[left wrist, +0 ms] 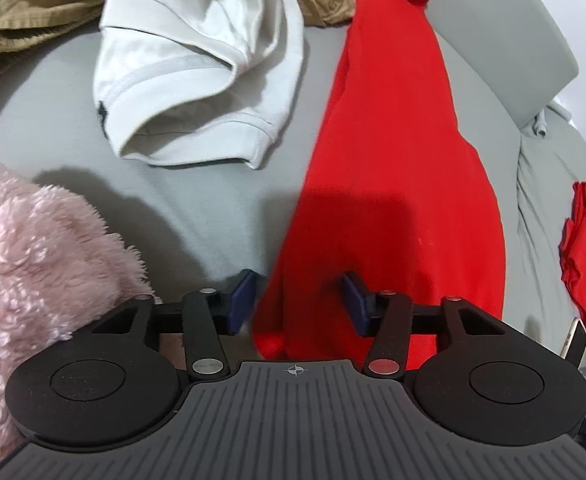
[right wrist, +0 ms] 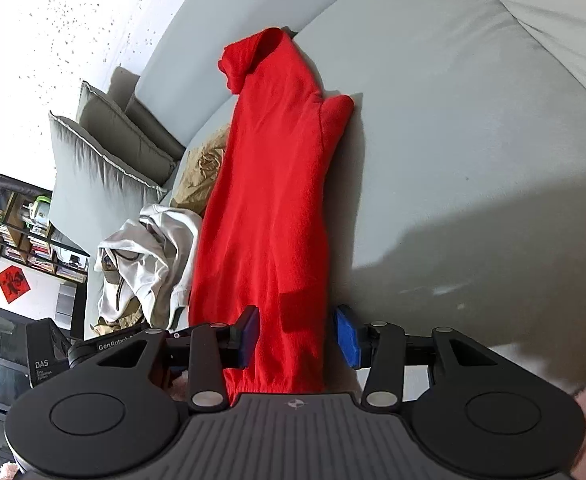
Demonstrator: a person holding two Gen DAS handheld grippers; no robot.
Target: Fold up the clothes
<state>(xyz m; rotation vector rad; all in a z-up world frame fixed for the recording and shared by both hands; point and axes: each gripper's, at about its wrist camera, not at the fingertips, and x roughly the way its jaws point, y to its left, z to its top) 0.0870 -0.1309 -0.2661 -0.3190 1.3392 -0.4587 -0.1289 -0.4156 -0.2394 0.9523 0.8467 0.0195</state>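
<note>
A red garment [left wrist: 393,184] lies stretched in a long narrow strip on the grey sofa seat [left wrist: 197,200]. It also shows in the right wrist view [right wrist: 269,208], running up toward the backrest. My left gripper [left wrist: 299,300] is open, its blue pads either side of the garment's near left edge. My right gripper [right wrist: 297,334] is open, its pads astride the garment's near end. Neither pair of pads presses the cloth.
A white garment [left wrist: 197,60] and a brown one [left wrist: 25,20] lie crumpled at the back. A pink fluffy item [left wrist: 33,264] sits at the left. Grey cushions [right wrist: 105,168] lean at the sofa's end. A shelf [right wrist: 9,224] stands beyond.
</note>
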